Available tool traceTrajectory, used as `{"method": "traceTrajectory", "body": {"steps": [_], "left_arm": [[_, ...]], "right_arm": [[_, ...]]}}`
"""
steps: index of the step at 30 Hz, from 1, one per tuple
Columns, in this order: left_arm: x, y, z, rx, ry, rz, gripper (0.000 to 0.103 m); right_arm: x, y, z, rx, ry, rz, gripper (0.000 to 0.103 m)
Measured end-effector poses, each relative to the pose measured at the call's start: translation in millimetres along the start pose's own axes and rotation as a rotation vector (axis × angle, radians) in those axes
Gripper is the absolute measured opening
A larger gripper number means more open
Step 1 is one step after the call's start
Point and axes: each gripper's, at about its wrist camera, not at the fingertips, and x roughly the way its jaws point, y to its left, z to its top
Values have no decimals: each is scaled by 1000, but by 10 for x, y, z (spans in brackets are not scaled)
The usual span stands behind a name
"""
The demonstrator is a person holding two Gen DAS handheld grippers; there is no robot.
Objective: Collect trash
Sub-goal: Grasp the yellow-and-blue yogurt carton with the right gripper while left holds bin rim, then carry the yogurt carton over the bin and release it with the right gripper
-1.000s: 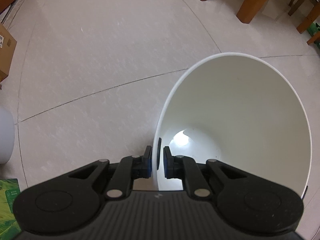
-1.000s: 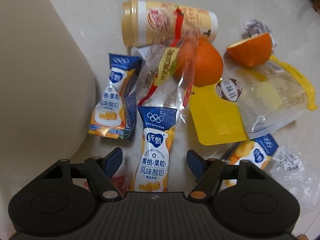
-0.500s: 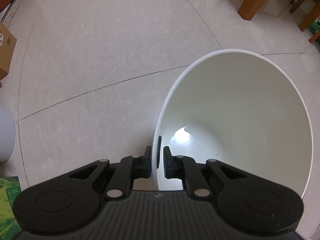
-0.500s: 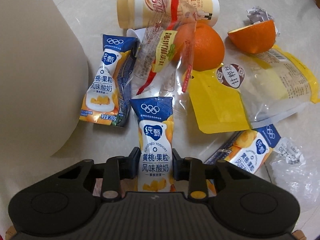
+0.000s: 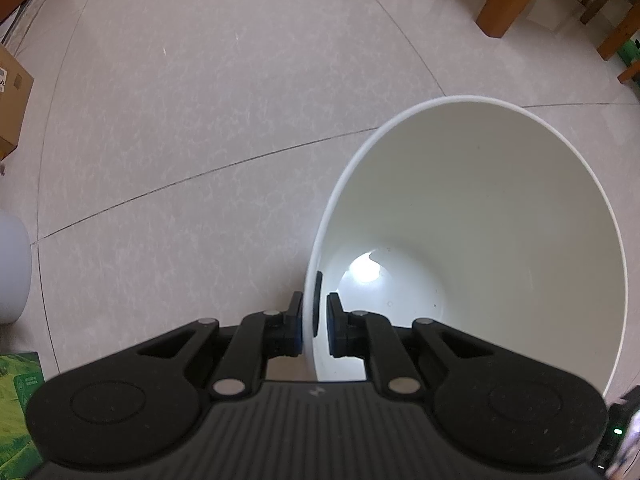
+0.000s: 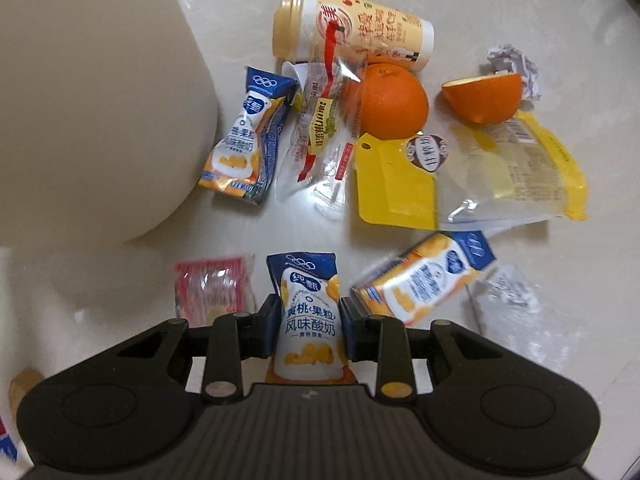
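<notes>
The right tongs point down at the floor and are clamped narrowly on a yogurt pouch, one pad on each side of its white and blue body. The pouch hangs between the fingers, its blue top with the Olympic rings pointing away from them; its front reads 纯甄, "FLAVORED YOGHURT", 黄桃, 果粒 and 风味酸奶.

Just left of these tongs a red snack wrapper lies on the floor; just right lies a second yogurt pouch, blurred, and past it a crumpled clear plastic bag. Farther ahead to the left, a third yogurt pouch of the same brand lies against the bin's outer wall. Right of that is a clear wrapper with a red strip and a yellow label, then a yellow bag with a round brown label. Beyond them are a whole orange and a half orange, a ball of crumpled paper, and farthest, a yellow cup lying on its side with red Chinese print.

The left tongs are almost closed on the rim of the white bin, one pad outside the wall and one inside, pointing steeply down. Ahead of them, wooden furniture legs stand on the floor beyond the bin.
</notes>
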Motion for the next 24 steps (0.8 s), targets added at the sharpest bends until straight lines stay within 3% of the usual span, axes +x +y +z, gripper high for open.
{"method": "traceTrajectory", "body": {"steps": [5, 11, 18, 24], "left_arm": [[6, -10, 1, 3, 3, 6, 9], [15, -27, 2, 1, 6, 10, 9], [31, -53, -2, 1, 9, 18, 9], [31, -36, 5, -7, 22, 12, 9]], "right_arm": [[-496, 4, 13, -75, 9, 17, 36], [-1394, 89, 52, -194, -33, 38, 36], [-2389, 317, 250, -306, -148, 69, 36], [-2700, 726, 512, -386, -264, 98, 36]]}}
